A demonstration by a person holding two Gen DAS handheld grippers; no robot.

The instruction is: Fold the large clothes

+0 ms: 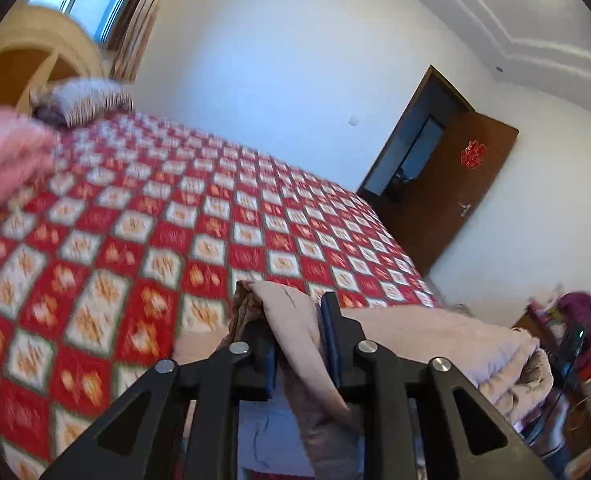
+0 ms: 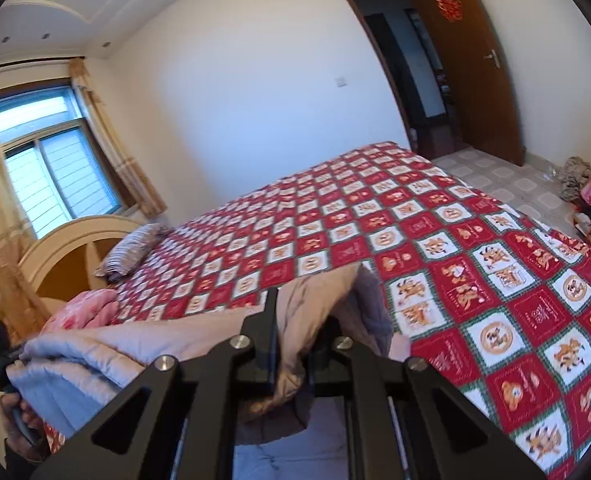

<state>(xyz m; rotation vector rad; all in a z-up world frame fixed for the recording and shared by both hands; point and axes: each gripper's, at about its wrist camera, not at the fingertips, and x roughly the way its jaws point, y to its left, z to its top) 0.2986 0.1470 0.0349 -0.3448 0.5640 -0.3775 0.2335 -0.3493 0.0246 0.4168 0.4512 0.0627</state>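
L gripper (image 1: 295, 336) is pinching a bunched corner of the beige coat (image 1: 435, 344); fabric is sitting between both fingers (image 1: 329, 328), pads look to be pressing it. R gripper (image 2: 295, 336) is clamping the coat's other corner, jaws nearly closed on a thick fold of cloth. Coat (image 2: 135, 344) is hanging stretched between the 2 grippers, over the near edge of the bed (image 2: 415, 220); rest of it is drooping below the grippers, lighter grey lining showing underneath. In R view, L gripper (image 2: 3, 356) is showing at the coat's left end w/ a hand (image 2: 19, 420) on its handle.

Bed is wearing a red/white check cover. Striped pillow (image 2: 131, 248) is lying at the bed's head end by the headboard (image 2: 67, 248). Pink quilt (image 2: 87, 308) is bunched on the bed just beside the coat's left end. Window (image 2: 47, 160) w/ curtains is sitting behind the headboard. Door (image 2: 467, 60) is standing open past the bed's foot end. L view is motion-blurred.
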